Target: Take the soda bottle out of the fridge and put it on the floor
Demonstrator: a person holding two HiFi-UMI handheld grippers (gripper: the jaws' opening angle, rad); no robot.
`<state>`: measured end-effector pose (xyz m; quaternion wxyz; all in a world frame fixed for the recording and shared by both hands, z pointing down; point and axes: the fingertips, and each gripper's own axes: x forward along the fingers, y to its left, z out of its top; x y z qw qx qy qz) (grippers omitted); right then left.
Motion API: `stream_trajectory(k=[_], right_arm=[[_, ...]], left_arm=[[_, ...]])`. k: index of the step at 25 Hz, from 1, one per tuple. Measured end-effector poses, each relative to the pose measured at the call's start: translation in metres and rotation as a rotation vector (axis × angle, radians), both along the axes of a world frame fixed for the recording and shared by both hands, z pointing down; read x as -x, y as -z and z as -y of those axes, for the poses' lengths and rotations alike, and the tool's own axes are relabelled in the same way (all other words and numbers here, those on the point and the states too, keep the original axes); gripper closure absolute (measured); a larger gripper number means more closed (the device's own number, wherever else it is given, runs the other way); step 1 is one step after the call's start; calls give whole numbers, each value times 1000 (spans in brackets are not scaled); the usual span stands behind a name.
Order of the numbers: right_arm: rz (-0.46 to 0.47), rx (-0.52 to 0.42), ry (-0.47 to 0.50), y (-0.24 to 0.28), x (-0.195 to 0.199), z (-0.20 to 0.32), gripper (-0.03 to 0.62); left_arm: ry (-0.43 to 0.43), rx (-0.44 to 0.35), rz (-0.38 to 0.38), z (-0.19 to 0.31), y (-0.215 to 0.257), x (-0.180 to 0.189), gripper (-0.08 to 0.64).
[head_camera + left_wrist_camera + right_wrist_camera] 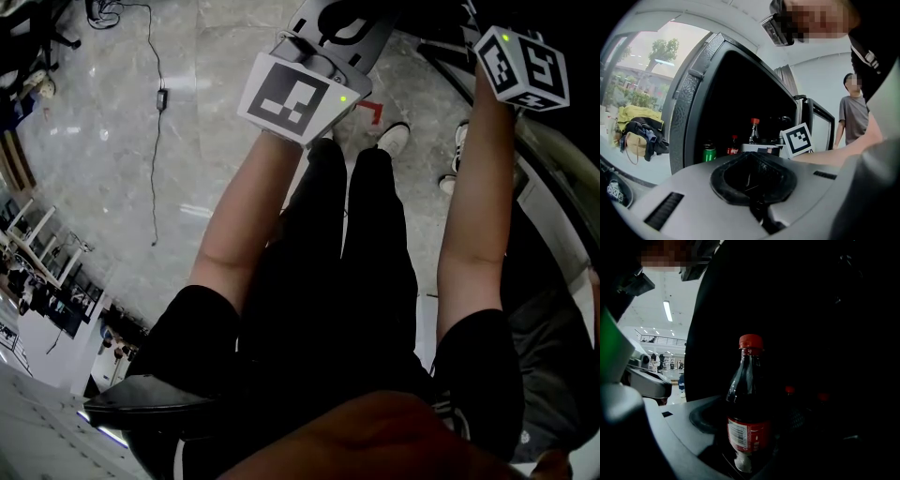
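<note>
The soda bottle (pixel 747 420) is dark cola with a red cap and red label. It stands upright between the jaws of my right gripper (pixel 750 448), which is shut on its lower body inside the dark fridge (pixel 689 98). In the left gripper view the same red-capped bottle (pixel 753 131) rises just left of the right gripper's marker cube (pixel 797 139). My left gripper (pixel 759 213) is held in front of the open fridge, its grey jaws together with nothing between them. The head view shows both marker cubes, left (pixel 291 94) and right (pixel 522 67), at arm's length.
A green can (pixel 708 153) and a small cola bottle (pixel 733 146) stand in the fridge, left of the held bottle. Another person (pixel 855 117) stands to the right, their shoes (pixel 394 139) on the marble floor (pixel 112 187). A cable (pixel 155 141) lies there. Bags (pixel 640 133) hang at left.
</note>
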<state>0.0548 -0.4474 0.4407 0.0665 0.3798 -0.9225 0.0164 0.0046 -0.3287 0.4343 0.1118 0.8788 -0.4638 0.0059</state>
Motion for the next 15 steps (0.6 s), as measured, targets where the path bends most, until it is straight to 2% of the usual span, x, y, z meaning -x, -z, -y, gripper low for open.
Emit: stream_trajectory(k=[4,10,15], right_arm=[[-1,-15,84,4,4,-42,273],[52,-18,175,5,15,-99,273],[44,3,255,-37,33,-144,273]], left_arm=[[11,-1,0,-16,-6,2,563],[32,20,-7,-44,-24,6,563],[47,73,-2,-74,-70,18,563]])
